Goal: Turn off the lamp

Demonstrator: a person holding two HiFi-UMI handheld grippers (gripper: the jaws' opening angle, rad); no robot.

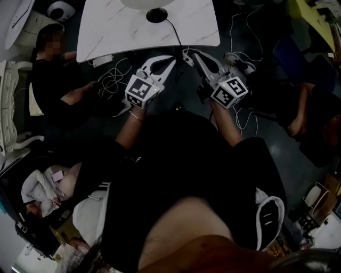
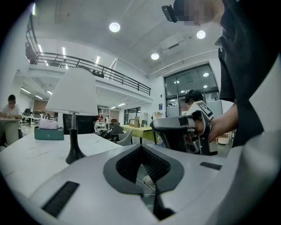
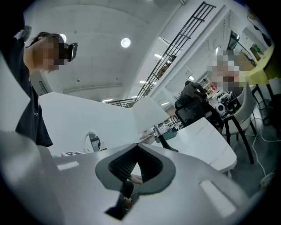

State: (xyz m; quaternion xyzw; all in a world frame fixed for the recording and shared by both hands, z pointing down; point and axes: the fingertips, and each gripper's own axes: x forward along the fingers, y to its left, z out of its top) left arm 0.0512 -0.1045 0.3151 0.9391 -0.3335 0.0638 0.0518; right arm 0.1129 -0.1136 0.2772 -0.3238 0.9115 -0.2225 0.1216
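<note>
Beside the table (image 1: pixel 122 32), left gripper (image 1: pixel 171 60) and right gripper (image 1: pixel 189 55) hover, jaws closed, empty, facing the lamp (image 1: pixel 156 15).

A white marble table (image 1: pixel 202 24) bore a teal box (image 2: pixel 49 133); white cables (image 1: pixel 113 79) lay tangled on the dark floor (image 1: pixel 266 133) beside it, near a seated person (image 1: pixel 50 85).

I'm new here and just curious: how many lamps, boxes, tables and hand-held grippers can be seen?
Lamp: 1
Teal box: 1
Table: 1
Grippers: 2, the left gripper and the right gripper
Total: 5
</note>
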